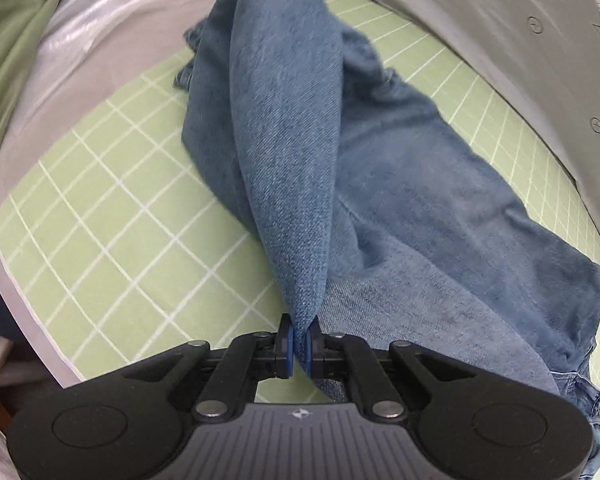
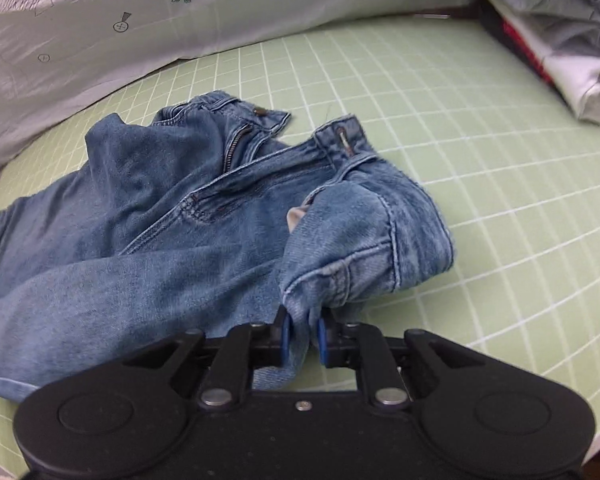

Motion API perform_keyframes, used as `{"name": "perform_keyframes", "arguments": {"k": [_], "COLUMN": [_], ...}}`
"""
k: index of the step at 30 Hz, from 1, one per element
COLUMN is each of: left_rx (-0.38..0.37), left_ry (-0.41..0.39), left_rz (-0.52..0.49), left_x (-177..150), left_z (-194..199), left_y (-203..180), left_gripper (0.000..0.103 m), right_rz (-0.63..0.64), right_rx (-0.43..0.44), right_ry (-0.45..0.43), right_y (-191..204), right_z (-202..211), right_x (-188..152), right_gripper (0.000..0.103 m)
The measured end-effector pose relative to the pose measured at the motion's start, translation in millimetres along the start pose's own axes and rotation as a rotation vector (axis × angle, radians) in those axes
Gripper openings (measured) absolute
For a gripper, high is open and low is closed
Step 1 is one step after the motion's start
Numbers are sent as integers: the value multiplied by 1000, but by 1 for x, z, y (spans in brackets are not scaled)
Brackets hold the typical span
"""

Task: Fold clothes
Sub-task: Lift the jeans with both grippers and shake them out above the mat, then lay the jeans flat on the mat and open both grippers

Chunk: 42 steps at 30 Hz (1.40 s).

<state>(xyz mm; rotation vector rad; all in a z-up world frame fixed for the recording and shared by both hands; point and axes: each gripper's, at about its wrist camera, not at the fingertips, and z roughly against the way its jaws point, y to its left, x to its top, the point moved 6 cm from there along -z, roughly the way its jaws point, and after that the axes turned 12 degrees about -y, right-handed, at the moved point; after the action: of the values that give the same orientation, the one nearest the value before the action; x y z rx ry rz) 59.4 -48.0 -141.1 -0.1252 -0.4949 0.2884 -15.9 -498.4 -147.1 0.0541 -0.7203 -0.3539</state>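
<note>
The jeans (image 2: 172, 216) lie rumpled on a green checked mat (image 2: 480, 160), and both grippers have a hold on them, so the step in hand looks like the lift before the first fold. The left gripper (image 1: 299, 346) is clenched on a pinch of denim, which rises from its blue pads (image 1: 287, 344) in a taut, cone-shaped fold running straight ahead of the gripper, while the rest of the leg spreads out to its right over the mat (image 1: 112, 240). The right gripper (image 2: 303, 340) is clamped on a thicker bunch of cloth at the hip, near a pocket seam, with denim filling the gap between its pads (image 2: 286, 334). Ahead of it and to the left, the waistband lies open, with the zip (image 2: 236, 142) and button (image 2: 260, 111) showing.

The next move probably calls for both hands to raise and draw the jeans apart together, so the cloth hangs flat enough to be laid down smooth; an uneven pull could twist the leg.

No basket or box is visible. Far ahead and to the right of the right gripper sits a pile of other clothes (image 2: 572, 64), and a pale printed sheet (image 2: 148, 20) borders the far edge of the mat.
</note>
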Motion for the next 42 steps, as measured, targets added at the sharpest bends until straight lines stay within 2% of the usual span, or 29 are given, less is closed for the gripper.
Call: {"name": "perform_keyframes", "arguments": {"k": [3, 9, 15, 22, 25, 27, 29, 32, 34, 35, 36, 39, 41, 42], "left_rx": [4, -4, -17, -116, -140, -177, -201, -211, -230, -216, -198, -76, -38, -55], "left_ry": [12, 54, 22, -79, -95, -139, -201, -254, -224, -198, -170, -61, 7, 13], "left_rz": [4, 65, -19, -92, -67, -81, -119, -155, -130, -132, -138, -161, -133, -112], "left_x": [1, 12, 50, 126, 151, 159, 163, 147, 118, 99, 81, 19, -9, -14], "left_z": [-19, -61, -88, -146, -160, -141, -115, -59, -26, -18, -11, -13, -11, -7], "left_y": [-4, -22, -64, -151, -183, -195, -203, -184, -157, -144, -131, -96, -80, -77], "left_gripper": [6, 6, 6, 6, 5, 5, 5, 5, 5, 5, 6, 8, 14, 16], "right_rz": [26, 113, 161, 172, 182, 190, 181, 153, 120, 124, 125, 66, -94, -173], "right_rx": [33, 11, -48, -89, -102, -114, -126, -128, -116, -124, -134, -153, -127, -116], "right_ry": [7, 25, -17, -147, -199, -238, -315, -383, -380, -370, -344, -203, -103, -84], "right_y": [8, 35, 52, 71, 74, 74, 64, 37, 18, 10, 1, -25, -49, -60], "right_z": [-14, -49, -84, -157, -178, -178, -149, -87, -52, -38, -29, -24, -25, -22], "right_x": [3, 21, 51, 125, 161, 182, 194, 188, 168, 153, 137, 83, 49, 39], "right_gripper": [15, 18, 18, 19, 17, 13, 12, 11, 11, 11, 11, 13, 26, 45]}}
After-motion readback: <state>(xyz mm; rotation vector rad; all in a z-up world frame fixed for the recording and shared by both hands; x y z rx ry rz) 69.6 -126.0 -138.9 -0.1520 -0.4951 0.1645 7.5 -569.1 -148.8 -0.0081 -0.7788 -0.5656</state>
